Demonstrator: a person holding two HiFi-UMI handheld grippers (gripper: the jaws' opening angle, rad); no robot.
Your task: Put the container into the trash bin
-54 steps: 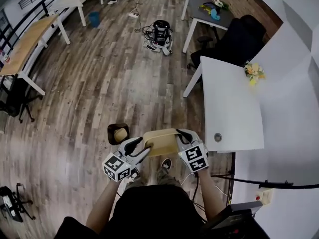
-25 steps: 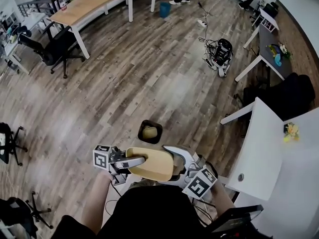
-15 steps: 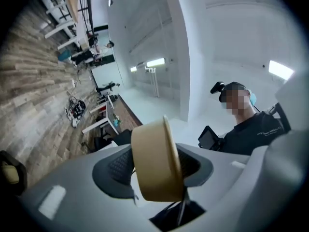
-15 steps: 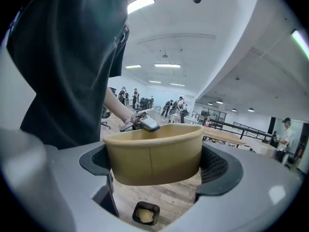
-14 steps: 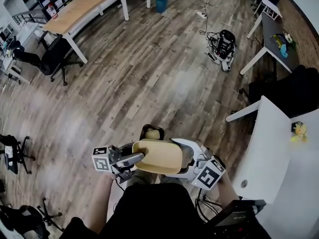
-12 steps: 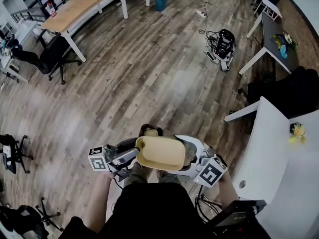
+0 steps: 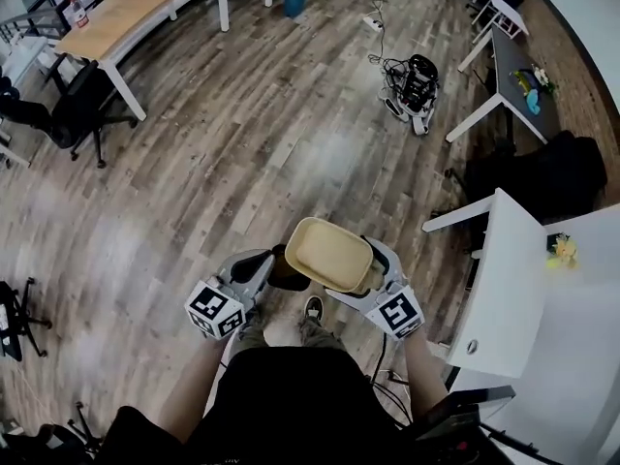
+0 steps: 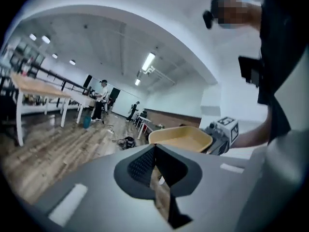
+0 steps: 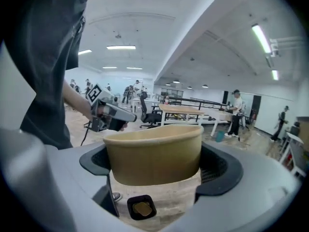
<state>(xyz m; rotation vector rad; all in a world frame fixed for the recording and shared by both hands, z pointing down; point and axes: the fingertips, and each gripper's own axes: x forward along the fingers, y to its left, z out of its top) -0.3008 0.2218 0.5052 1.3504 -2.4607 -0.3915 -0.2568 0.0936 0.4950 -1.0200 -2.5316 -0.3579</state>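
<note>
A tan, empty container (image 7: pixel 329 255) hangs over the floor, with my right gripper (image 7: pixel 360 271) shut on it. From the right gripper view the container (image 9: pixel 154 151) fills the space between the pads, and the dark trash bin (image 9: pixel 141 208) lies below it with a tan thing inside. In the head view the trash bin (image 7: pixel 288 271) is mostly hidden under the container. My left gripper (image 7: pixel 260 264) sits apart to the container's left. Its jaws are closing and meet (image 8: pixel 155 170) with nothing between them. The container (image 8: pixel 181 138) shows beyond them.
A white table (image 7: pixel 499 289) stands close on the right. The person's shoe (image 7: pixel 313 308) is just behind the bin. A black wheeled device with cables (image 7: pixel 412 80) sits on the wooden floor further off. A wooden desk (image 7: pixel 126 13) and a black chair (image 7: pixel 58 114) are at the far left.
My left gripper has let go of the container, shut and drawn back to the left. The right gripper alone has carried the container forward over the trash bin.
</note>
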